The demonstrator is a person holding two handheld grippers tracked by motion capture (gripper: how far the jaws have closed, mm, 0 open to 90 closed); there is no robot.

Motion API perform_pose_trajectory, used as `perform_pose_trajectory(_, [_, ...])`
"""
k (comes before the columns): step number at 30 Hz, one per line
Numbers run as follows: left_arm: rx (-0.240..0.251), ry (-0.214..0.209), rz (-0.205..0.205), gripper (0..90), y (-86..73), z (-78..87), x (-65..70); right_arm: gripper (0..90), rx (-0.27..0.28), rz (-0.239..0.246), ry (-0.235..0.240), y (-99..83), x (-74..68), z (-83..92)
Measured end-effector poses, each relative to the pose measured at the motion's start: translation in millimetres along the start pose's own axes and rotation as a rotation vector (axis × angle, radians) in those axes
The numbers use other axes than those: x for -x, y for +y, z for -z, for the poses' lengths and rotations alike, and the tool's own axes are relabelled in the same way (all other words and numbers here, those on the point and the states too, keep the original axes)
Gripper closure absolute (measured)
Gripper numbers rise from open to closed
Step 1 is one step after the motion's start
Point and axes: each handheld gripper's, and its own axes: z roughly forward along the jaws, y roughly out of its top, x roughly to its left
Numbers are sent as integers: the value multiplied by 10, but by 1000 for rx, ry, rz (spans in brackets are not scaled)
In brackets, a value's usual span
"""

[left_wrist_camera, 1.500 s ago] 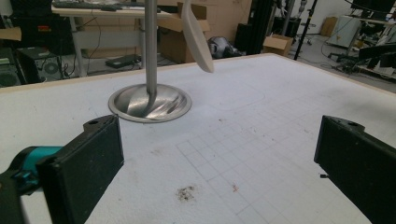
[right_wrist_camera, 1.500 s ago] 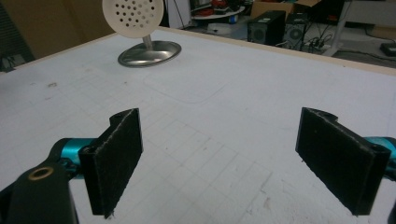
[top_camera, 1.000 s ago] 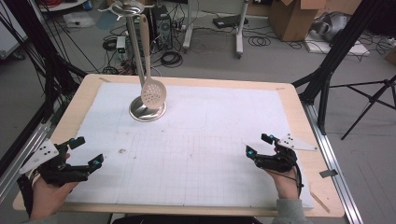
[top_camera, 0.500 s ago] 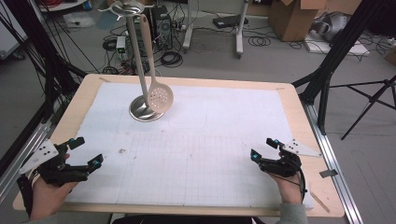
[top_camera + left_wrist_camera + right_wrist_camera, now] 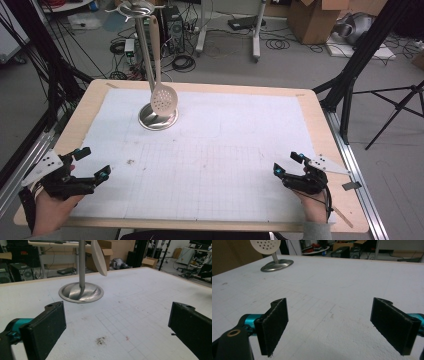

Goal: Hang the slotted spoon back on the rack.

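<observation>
A slotted spoon [image 5: 163,98] is hanging from a metal stand [image 5: 157,117] at the table's [image 5: 320,130] far left, while the left gripper [image 5: 92,162] and right gripper [image 5: 287,162] are resting wide open, empty, at the near corners.

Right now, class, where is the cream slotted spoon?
High view: the cream slotted spoon hangs from the steel stand at the table's far left, above the stand's round base.

Premises: a lab or workshop. Evidence: black tripod legs [image 5: 395,107] beside the table [image 5: 320,125], loose cables [image 5: 280,44] on grey floor, cardboard boxes [image 5: 312,17], computer tower [image 5: 172,22].
</observation>
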Motion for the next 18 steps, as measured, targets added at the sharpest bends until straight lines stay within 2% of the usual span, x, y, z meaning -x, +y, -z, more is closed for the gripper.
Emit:
perform_pose_trajectory(7, [8,12,3,17,-6,25,-26,140,12,-18,-35,-41,60,86])
perform_pose_trajectory(11, [14,28,9,17,-16,42,-47,140,8,-20,-68,-84,89,107])
perform_pose_trajectory(15, [16,46,13,17,-42,47,-77,140,27,-37,-98,-109,117,139])
perform_pose_trajectory(18, [14,57,19,18,-59,44,-97,140,23,-33,-106,-125,140,156])
